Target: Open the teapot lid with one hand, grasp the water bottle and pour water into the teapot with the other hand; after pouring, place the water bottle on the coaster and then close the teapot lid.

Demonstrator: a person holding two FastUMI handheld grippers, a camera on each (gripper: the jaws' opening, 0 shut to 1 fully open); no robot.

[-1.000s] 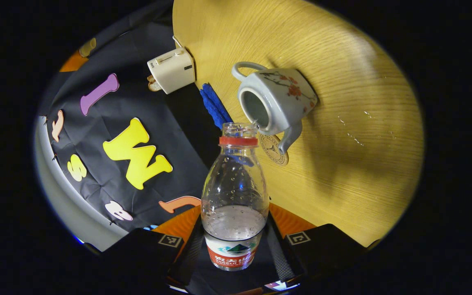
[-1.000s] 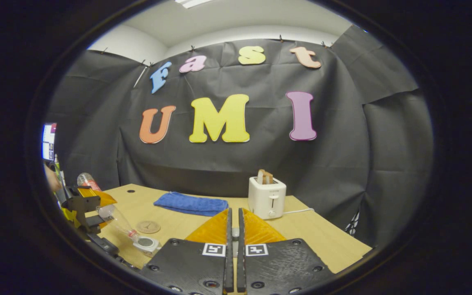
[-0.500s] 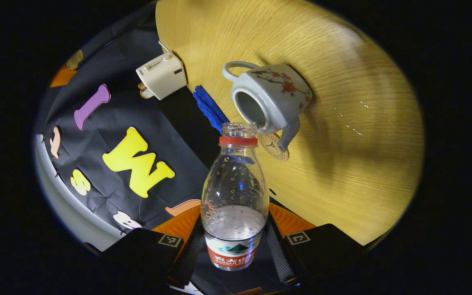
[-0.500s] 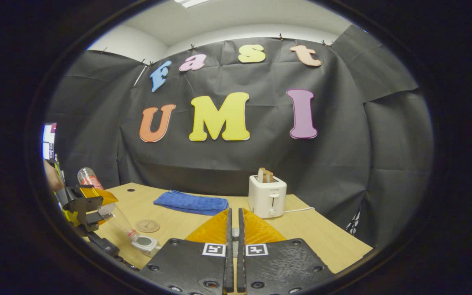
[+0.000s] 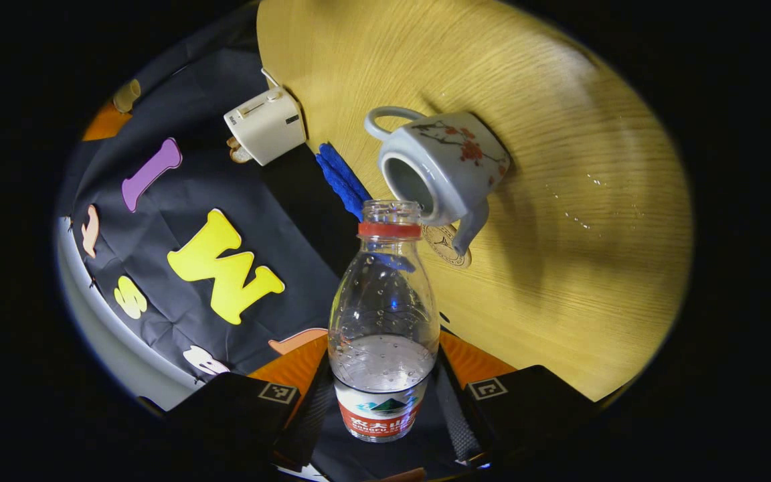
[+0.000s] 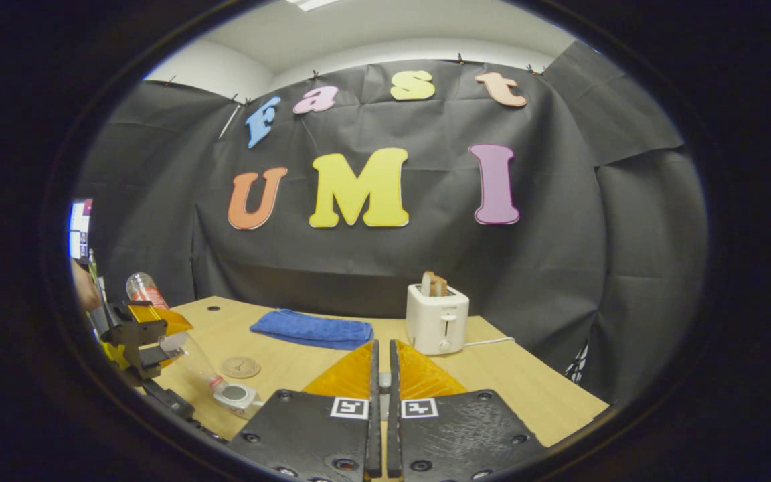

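Left tongs (image 5: 383, 402) clamped on tilted water bottle (image 5: 383, 321); right tongs (image 6: 380, 388) pressed together. Your mouth's at the teapot (image 5: 442, 167) rim: drift spills onto desk (image 5: 559, 268).

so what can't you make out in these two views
- Lid: the right gripper has its jaws nearly closed; whether they pinch the lid cannot be told.
- Teapot, right gripper view: small at the lower edge, body cut off.
- Water stream: bottle mouth overlaps the teapot opening in the left gripper view; flow not visible.
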